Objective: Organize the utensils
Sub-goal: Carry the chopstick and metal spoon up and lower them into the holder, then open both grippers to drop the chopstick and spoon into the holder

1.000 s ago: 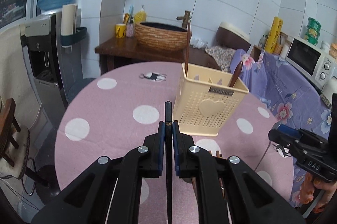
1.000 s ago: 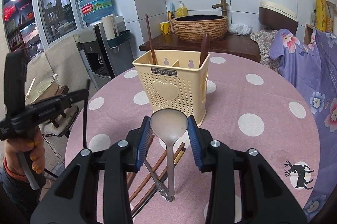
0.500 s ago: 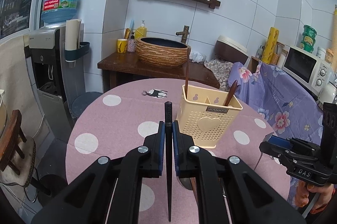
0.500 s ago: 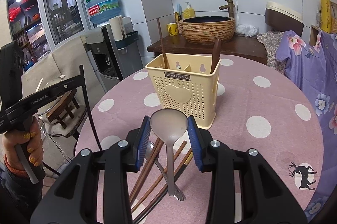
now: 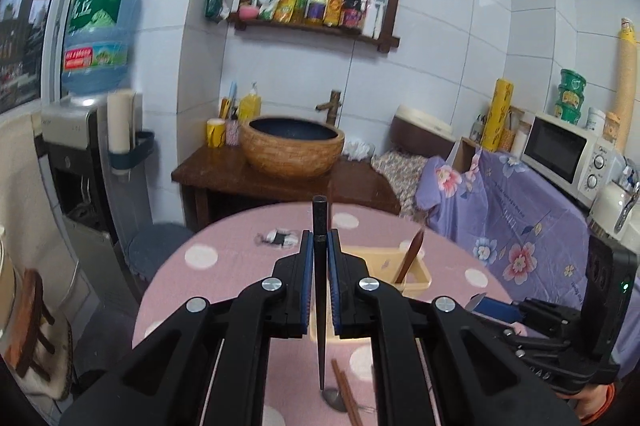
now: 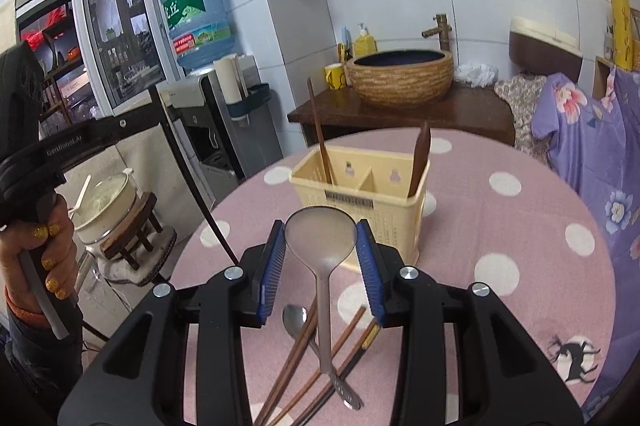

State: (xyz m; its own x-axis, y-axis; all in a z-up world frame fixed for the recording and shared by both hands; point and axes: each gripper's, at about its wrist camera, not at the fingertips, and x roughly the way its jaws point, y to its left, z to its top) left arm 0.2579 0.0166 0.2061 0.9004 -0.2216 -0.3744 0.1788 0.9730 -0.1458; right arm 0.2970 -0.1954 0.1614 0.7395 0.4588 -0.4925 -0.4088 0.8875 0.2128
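Observation:
My left gripper is shut on a black chopstick, held high above the pink dotted table; it also shows at the left of the right wrist view. Below it stands the cream utensil basket, which holds a brown chopstick and a brown wooden spoon. My right gripper is shut on the bowl of a steel ladle, in front of the basket. Several brown chopsticks and a small steel spoon lie on the table under it.
The round table has a pink cloth with white dots. Behind it stand a wooden counter with a woven basin, a water dispenser, and at the right a purple-covered surface with a microwave. A stool with a pot stands at the left.
My left gripper has risen with the black chopstick and now looks down on the basket from above. My right gripper has lifted and tilted a little with the ladle.

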